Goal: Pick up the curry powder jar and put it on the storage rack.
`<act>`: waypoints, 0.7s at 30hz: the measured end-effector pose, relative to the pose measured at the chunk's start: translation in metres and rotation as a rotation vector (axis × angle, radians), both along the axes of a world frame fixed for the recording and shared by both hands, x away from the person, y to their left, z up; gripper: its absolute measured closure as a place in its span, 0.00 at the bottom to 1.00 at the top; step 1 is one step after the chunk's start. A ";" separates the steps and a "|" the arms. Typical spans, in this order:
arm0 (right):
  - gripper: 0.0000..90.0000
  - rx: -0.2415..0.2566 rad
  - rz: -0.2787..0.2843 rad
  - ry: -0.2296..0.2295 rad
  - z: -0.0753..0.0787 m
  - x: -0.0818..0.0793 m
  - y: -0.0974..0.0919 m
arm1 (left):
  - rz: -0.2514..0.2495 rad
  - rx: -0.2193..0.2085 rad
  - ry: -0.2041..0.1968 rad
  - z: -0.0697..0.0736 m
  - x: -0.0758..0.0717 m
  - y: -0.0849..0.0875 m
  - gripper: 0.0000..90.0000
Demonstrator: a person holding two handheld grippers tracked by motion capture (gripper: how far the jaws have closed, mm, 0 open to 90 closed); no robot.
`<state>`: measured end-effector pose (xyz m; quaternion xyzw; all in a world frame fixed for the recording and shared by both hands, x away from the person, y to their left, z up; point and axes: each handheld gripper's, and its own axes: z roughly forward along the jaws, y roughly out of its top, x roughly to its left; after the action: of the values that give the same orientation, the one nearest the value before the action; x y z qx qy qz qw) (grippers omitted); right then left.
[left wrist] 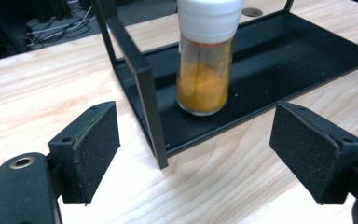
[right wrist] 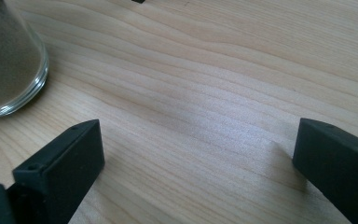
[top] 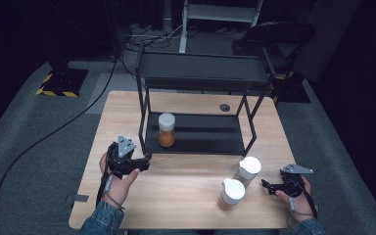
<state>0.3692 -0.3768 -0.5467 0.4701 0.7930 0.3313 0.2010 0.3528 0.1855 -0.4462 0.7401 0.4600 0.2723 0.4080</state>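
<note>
A wooden table [top: 186, 196] carries a black rack [top: 196, 134] — one jar [top: 166, 129] on its lower shelf — and two white-lidded jars [top: 240, 181], seemingly spice-filled, on the wood.

Pale matt wood-grain table [top: 186, 181], matt black metal rack [top: 196, 137], glossy clear glass jar [left wrist: 204, 79], smooth white plastic cap [left wrist: 209, 18]

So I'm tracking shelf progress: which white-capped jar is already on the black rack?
The jar of orange powder, on the rack's bottom shelf; the two other jars stand on the table.
</note>
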 end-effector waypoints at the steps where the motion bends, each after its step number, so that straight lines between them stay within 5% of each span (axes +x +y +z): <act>1: 0.02 0.000 0.000 0.001 0.000 0.000 0.000 | 0.002 -0.001 0.004 -0.002 -0.001 0.001 0.17; 21: 0.02 0.001 -0.002 0.000 0.000 0.000 0.000 | 0.034 0.008 0.069 -0.038 -0.013 0.013 0.17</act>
<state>0.3692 -0.3767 -0.5467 0.4708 0.7926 0.3313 0.2011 0.3401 0.1986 -0.4837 0.7427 0.4852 0.2553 0.3845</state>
